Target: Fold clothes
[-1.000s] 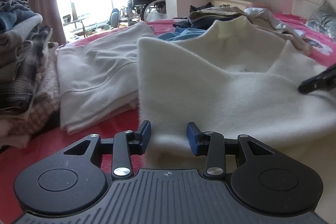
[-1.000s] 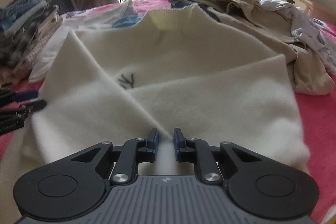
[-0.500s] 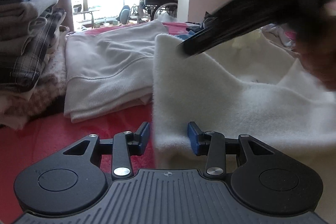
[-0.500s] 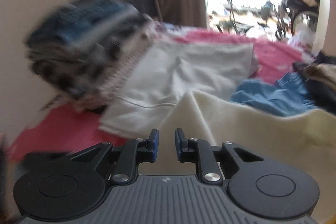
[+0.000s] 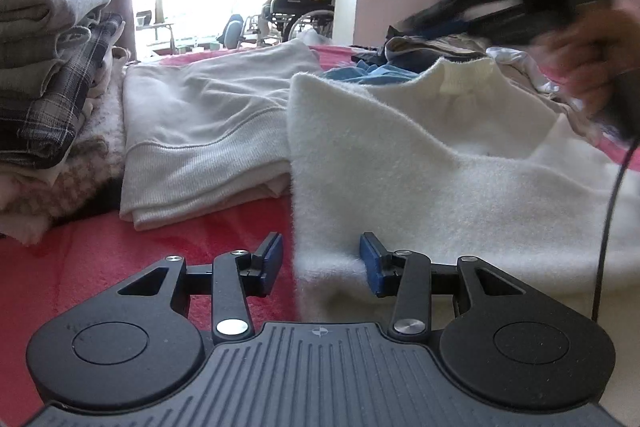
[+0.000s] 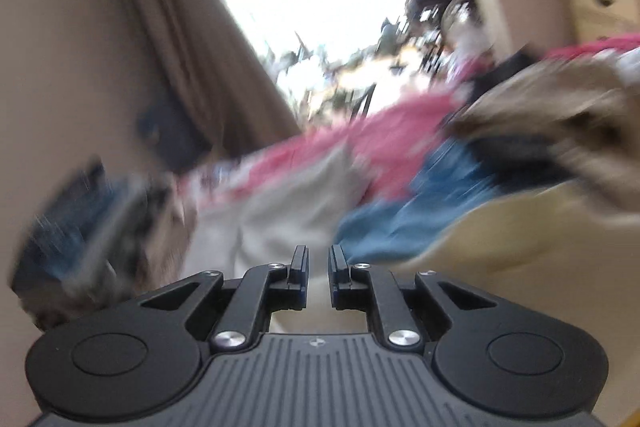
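A fluffy cream sweater lies spread on the red bedspread, collar at the far side. My left gripper is low at its near left corner, open, with the sweater's edge between the blue pads but not pinched. In the left wrist view the right gripper's body shows as a dark blur at upper right, held by a hand above the sweater. In its own blurred, tilted view my right gripper has its jaws closing to a narrow gap with nothing between them. The cream sweater lies lower right.
A folded grey sweatshirt lies left of the sweater. A tall stack of folded clothes stands at the far left. Loose garments and a blue piece lie behind the collar. A wheelchair stands by the window.
My right gripper has left the sweater's near edge, risen and swung across above it, rolling as it went. The left gripper has stayed at the sweater's corner.
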